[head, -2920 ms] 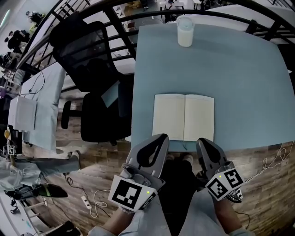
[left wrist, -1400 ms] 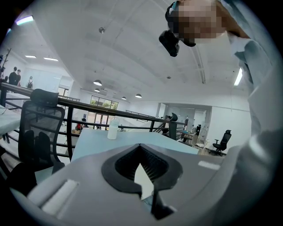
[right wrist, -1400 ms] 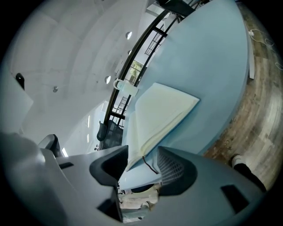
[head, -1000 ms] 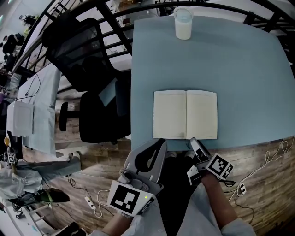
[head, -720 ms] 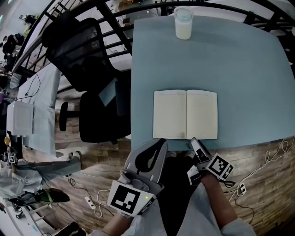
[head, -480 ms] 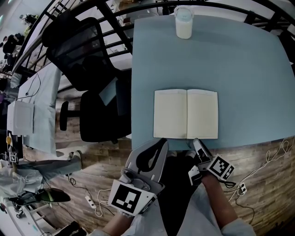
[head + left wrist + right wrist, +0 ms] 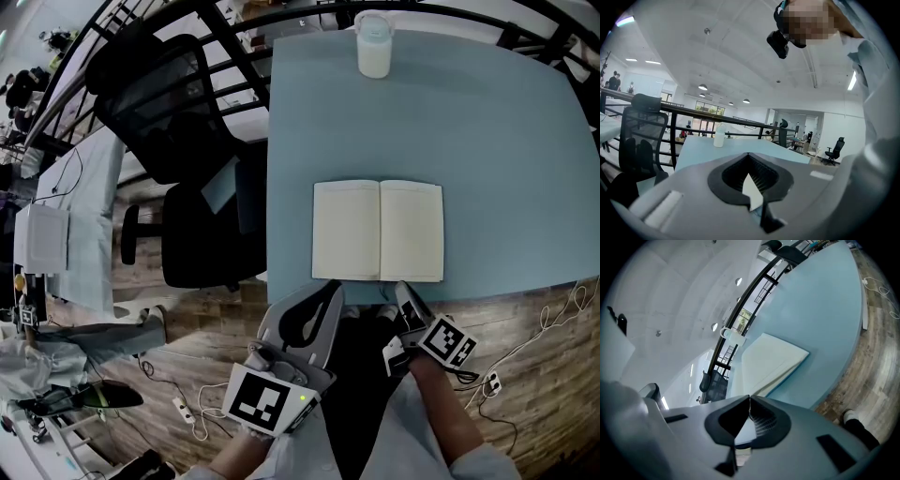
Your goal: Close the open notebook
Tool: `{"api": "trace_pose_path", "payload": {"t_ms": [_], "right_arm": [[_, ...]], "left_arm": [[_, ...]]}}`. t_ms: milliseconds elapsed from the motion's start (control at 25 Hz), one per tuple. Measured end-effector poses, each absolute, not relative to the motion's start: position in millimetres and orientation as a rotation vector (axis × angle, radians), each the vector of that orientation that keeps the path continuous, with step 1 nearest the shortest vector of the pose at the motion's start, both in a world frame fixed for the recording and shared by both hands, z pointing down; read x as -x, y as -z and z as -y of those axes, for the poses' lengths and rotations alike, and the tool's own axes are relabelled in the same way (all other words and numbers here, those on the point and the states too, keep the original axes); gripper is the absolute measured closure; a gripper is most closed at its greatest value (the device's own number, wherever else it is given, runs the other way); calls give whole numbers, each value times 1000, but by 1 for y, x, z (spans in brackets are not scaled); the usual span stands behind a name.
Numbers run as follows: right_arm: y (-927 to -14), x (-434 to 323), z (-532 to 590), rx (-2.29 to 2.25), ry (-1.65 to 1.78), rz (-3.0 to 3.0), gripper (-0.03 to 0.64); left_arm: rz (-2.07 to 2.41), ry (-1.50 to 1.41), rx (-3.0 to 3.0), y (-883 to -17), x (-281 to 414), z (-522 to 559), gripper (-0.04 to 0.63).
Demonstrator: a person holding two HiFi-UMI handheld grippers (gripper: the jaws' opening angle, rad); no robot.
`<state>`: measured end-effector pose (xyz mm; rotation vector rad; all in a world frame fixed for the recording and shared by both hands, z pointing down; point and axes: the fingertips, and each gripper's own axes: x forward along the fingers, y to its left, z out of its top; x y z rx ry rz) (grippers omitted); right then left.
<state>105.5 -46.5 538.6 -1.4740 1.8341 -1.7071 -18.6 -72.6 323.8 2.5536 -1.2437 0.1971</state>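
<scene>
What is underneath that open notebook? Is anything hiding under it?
Only the light blue table shows around the notebook, which lies flat with its pages up. Its covers and the patch of table beneath it are hidden, so anything thin under it could not be seen.

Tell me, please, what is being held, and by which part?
The right hand-held gripper is closing its jaws on the notebook, at its right page's near edge. The left hand-held gripper holds nothing.
</scene>
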Motion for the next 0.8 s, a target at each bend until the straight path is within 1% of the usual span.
{"api": "trace_pose_path", "payload": {"t_ms": [200, 800], "right_arm": [[-532, -102, 47, 1511, 1648, -1905, 615], [-509, -71, 51, 1584, 1386, -2439, 615]], "left_arm": [[1249, -200, -2548, -325, 19, 73, 594], [1263, -156, -2552, -324, 23, 71, 594]]}}
